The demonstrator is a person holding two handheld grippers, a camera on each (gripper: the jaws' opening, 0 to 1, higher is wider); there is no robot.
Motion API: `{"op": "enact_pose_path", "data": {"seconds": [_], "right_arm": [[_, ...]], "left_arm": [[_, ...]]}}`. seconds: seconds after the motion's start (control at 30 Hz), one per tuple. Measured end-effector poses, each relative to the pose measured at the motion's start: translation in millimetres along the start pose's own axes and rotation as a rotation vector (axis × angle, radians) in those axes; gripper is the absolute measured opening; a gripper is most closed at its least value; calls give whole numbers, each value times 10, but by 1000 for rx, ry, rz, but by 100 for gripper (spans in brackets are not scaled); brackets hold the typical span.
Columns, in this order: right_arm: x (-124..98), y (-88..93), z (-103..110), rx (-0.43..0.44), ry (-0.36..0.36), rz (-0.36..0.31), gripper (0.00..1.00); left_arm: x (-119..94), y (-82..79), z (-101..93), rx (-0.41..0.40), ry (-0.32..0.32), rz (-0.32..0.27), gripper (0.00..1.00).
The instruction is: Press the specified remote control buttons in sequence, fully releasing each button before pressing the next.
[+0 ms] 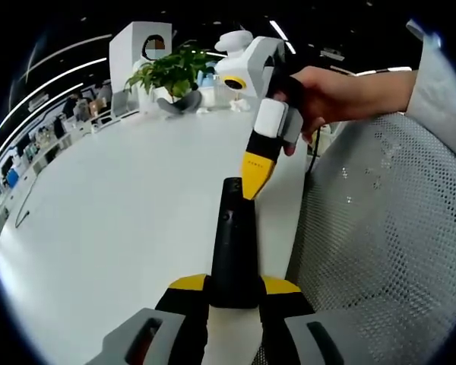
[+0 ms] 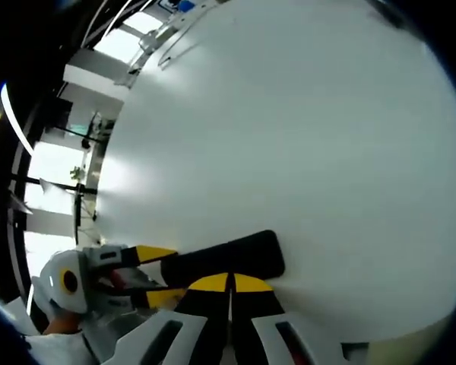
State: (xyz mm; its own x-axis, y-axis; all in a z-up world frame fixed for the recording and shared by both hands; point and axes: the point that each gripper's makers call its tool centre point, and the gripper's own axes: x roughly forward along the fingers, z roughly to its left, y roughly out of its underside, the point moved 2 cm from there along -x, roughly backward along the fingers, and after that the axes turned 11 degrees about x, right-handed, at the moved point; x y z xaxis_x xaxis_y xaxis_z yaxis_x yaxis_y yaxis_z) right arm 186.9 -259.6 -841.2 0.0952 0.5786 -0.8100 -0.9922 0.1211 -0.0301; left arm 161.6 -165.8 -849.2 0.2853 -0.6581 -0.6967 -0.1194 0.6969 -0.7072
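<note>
We see the left claw (image 1: pixel 234 293) clenched on the near end of a black remote (image 1: pixel 232 247) over the white tabletop (image 1: pixel 121 228). At 12 o'clock from it, the right claw (image 1: pixel 252 182), jaws together, touches the remote's far end. No readable writing on the remote.

The remote control (image 1: pixel 233 243) is held over the table (image 1: pixel 121 228) between the left gripper (image 1: pixel 234 295) jaws; the right gripper (image 1: pixel 252 181) tip meets its far end.
</note>
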Motion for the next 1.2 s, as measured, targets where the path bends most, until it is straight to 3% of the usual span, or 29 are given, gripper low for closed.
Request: {"op": "enact_pose_path", "data": {"seconds": [0.17, 0.37, 0.87, 0.97, 1.2], "right_arm": [[-2, 12, -4, -25, 3, -3, 0], [17, 22, 14, -125, 75, -3, 0], [-6, 11, 16, -50, 17, -5, 0], [-3, -4, 129, -76, -27, -27, 0], [23, -43, 151, -156, 13, -68, 0]], "left_arm": [[2, 1, 1, -3, 0, -1, 25], [4, 0, -3, 0, 0, -2, 25], [-1, -5, -2, 11, 3, -3, 24], [5, -18, -13, 15, 7, -8, 24], [2, -21, -20, 16, 9, -10, 24]]}}
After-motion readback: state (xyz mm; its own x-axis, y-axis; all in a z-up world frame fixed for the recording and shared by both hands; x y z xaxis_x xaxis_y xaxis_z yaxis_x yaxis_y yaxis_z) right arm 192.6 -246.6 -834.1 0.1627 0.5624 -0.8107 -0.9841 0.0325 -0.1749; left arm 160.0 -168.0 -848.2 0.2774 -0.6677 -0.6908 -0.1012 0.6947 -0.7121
